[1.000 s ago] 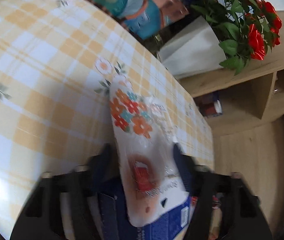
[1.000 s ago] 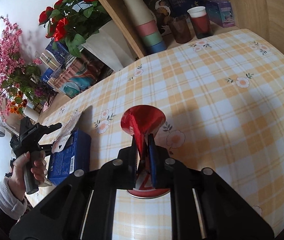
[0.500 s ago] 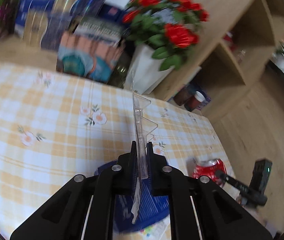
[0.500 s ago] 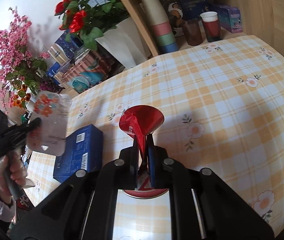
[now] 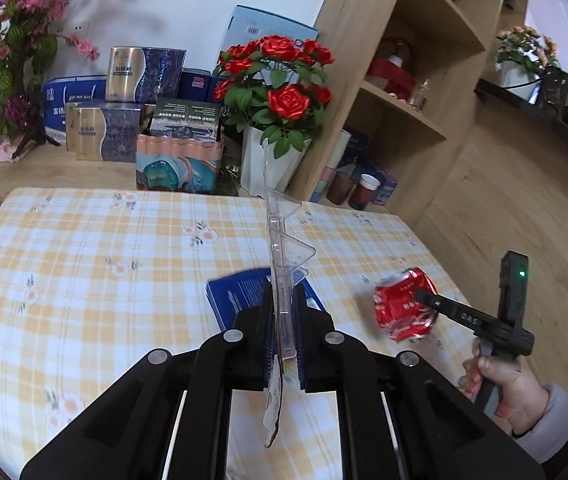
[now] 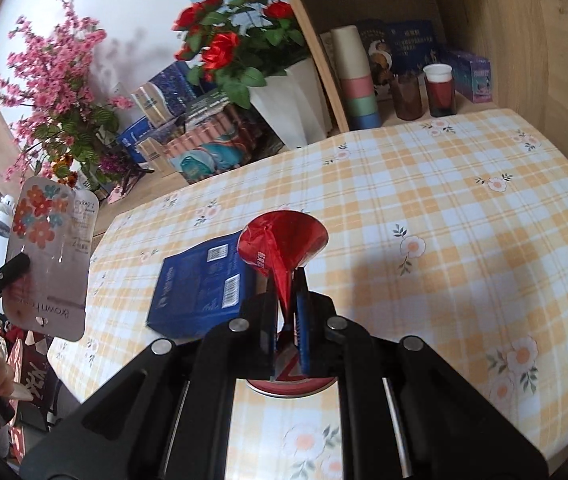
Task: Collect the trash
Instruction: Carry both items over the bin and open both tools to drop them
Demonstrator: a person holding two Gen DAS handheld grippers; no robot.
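My left gripper [image 5: 283,300] is shut on a clear plastic blister package [image 5: 284,248], held edge-on above the table; the right wrist view shows its flower-printed card side [image 6: 50,256] at the far left, off the table edge. My right gripper [image 6: 287,280] is shut on a crushed red soda can [image 6: 282,240], held just above the tablecloth; the can also shows in the left wrist view [image 5: 404,304]. A flat blue box [image 6: 202,284] lies on the table between the two grippers, also seen in the left wrist view [image 5: 240,294].
The table has a yellow checked cloth [image 6: 444,208]. Behind it stand a white vase of red roses [image 5: 276,112], stacked boxes [image 5: 180,160] and pink blossoms [image 6: 56,92]. A wooden shelf [image 6: 404,92] at the back right holds stacked cups.
My left gripper has lifted the blister package off the blue box and turned it upright, swinging up and back from the table. My right gripper has kept hold of the can, nearly still.
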